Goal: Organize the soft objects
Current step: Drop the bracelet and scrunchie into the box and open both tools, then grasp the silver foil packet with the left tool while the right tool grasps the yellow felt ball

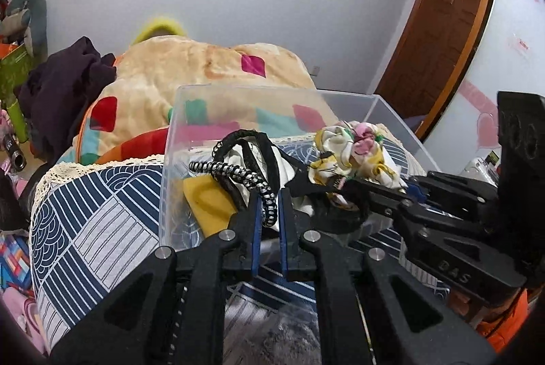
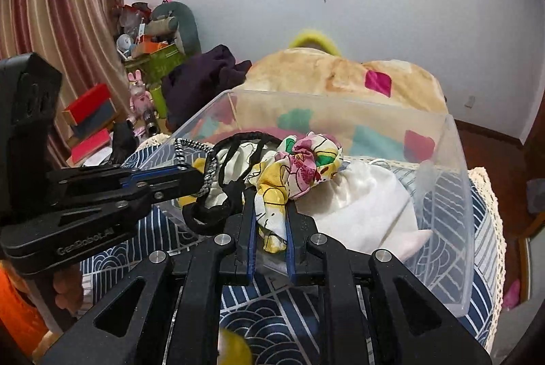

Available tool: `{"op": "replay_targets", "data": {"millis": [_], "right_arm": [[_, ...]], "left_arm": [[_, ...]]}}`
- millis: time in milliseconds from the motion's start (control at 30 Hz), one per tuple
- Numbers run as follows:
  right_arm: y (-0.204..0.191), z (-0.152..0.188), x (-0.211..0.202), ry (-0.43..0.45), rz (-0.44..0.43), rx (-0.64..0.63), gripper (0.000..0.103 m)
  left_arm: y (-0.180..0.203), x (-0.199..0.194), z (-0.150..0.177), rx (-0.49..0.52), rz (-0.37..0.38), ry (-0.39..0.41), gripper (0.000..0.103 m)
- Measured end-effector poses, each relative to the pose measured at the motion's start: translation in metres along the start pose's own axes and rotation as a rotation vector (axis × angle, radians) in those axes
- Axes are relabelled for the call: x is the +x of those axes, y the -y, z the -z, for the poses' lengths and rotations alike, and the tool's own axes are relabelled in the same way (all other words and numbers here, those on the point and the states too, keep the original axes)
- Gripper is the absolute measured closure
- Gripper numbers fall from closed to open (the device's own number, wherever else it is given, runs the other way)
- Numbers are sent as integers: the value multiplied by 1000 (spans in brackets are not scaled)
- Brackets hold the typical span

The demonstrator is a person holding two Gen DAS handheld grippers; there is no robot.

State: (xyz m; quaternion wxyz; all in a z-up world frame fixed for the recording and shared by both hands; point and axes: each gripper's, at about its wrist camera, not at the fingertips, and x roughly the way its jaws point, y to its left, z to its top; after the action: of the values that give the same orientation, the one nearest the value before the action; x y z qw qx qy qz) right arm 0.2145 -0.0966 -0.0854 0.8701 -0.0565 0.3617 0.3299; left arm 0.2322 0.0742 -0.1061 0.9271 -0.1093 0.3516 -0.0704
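A clear plastic box (image 1: 190, 99) (image 2: 456, 181) stands on a blue-and-white patterned cushion. My left gripper (image 1: 269, 194) is shut on a black-and-white braided band (image 1: 238, 172), seen also in the right wrist view (image 2: 182, 147). My right gripper (image 2: 270, 194) is shut on a floral scrunchie cloth (image 2: 299, 167), which shows in the left wrist view (image 1: 354, 150) too. Both hold their items over the box's near edge. Black straps (image 1: 259, 143) hang between them. A yellow foam piece (image 1: 207, 201) and a white pouch (image 2: 361, 201) lie in the box.
A cream blanket with coloured patches (image 1: 190, 75) lies behind the box. Dark purple clothes (image 1: 68, 82) sit at the left. A cluttered shelf with toys (image 2: 146, 41) and a striped curtain (image 2: 58, 7) are at the left; a wooden door (image 1: 439, 24) is at the right.
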Motion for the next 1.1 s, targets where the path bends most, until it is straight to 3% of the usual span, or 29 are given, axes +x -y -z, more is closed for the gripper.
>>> {"op": "replay_targets", "data": {"millis": [133, 233, 300, 533, 700, 867, 1100], "right_arm": [[0, -2, -4, -3, 8, -6, 84], [0, -1, -11, 17, 28, -12, 72], [-1, -1, -17, 41, 60, -17, 50], [-3, 0, -45, 117, 97, -32, 39], [-5, 5, -65, 176, 89, -16, 20], [-7, 14, -70, 181, 72, -6, 19], [-11, 38, -66, 126, 49, -5, 18]], "left_arm": [[0, -9, 2, -15, 6, 1, 88], [0, -16, 5, -14, -9, 10, 81], [0, -21, 7, -10, -17, 16, 74], [5, -46, 14, -11, -22, 49, 66], [13, -71, 20, 9, -39, 106, 45], [25, -87, 29, 38, -73, 135, 28], [30, -80, 53, 63, -82, 64, 24]]}}
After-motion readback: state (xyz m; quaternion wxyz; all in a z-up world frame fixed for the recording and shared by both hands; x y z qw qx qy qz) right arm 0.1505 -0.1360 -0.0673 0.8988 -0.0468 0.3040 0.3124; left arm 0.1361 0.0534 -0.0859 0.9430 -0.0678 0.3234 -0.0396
